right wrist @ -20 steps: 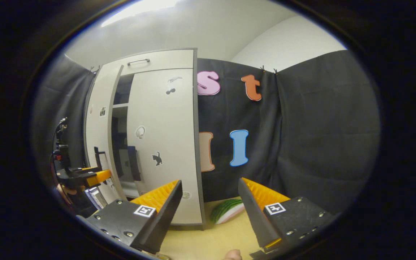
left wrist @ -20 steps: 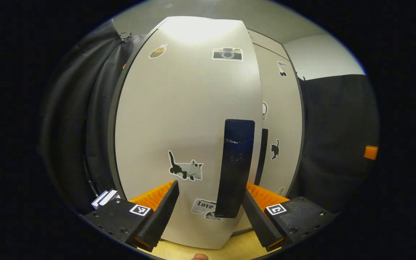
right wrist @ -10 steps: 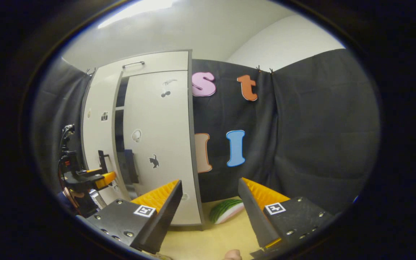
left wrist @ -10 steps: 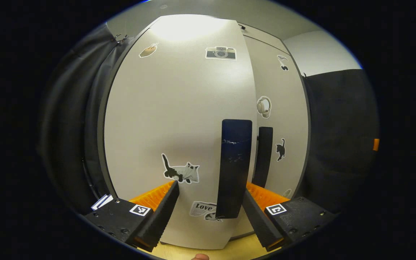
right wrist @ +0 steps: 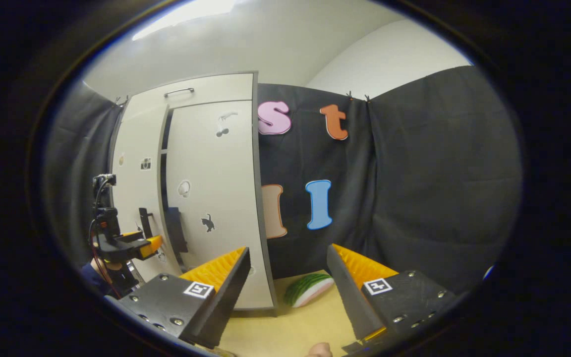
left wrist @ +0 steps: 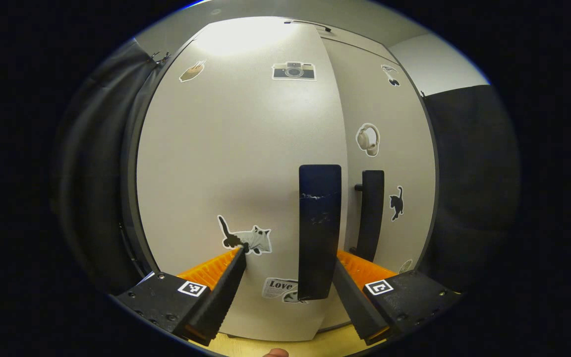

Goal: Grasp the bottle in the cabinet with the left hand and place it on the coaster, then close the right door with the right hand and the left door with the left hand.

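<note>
Since the left door (left wrist: 236,163) is nearly shut, the step in hand looks like the final push with the left tool (left wrist: 288,270). Its fingers are spread wide and straddle the lower end of the left door's black handle (left wrist: 319,230), with visible space on both sides, so nothing is gripped. Whether a finger touches the door face, I cannot tell.

In the right gripper view, a narrow dark gap (right wrist: 163,163) shows between the two doors at centre left, so the left door is not yet flush. The right door (left wrist: 389,163) looks closed; its handle (left wrist: 371,213) sits just right of the left one.

To do it well: push square to the door face, low and steady, until the gap is gone; don't hook the handle sideways.

The right tool (right wrist: 288,277) hangs wide open with nothing in it, over the worktop (right wrist: 285,322), well clear. Bottle and coaster: position can't be confirmed from these frames.
</note>
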`<state>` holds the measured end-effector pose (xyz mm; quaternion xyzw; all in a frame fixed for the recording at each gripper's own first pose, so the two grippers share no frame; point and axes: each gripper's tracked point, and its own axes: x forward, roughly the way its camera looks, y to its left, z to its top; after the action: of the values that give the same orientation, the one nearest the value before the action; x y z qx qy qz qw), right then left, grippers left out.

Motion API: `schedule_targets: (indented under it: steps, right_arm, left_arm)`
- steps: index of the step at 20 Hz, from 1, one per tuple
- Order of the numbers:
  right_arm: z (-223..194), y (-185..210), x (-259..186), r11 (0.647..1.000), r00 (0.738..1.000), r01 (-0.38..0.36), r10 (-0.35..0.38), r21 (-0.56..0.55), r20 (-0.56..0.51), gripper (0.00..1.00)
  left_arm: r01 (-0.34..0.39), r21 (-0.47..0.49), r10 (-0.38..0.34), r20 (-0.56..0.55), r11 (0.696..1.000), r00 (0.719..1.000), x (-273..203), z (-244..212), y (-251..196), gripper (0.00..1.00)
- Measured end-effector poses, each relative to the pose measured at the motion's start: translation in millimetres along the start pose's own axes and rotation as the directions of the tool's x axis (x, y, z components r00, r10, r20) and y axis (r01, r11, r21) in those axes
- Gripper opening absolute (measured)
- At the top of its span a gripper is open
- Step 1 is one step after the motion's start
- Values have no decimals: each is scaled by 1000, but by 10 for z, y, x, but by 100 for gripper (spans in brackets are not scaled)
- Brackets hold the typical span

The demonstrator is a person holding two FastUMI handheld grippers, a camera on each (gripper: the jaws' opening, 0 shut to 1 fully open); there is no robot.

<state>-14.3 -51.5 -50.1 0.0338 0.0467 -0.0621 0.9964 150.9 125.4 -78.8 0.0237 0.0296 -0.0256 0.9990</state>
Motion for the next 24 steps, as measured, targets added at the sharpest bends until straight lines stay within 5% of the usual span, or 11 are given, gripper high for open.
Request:
schedule_targets:
  steps: [18,24]
  right_arm:
    - [50,-109,-192,1000,1000,7,-7,-7,17,94]
    - [13,-125,-235,1000,1000,2,-2,-5,13,94]
  left_arm:
    - [-21,-8,20,-66,1000,998,44,0,-20,100]
    - [-47,-12,47,-40,999,998,-241,313,-13,100]
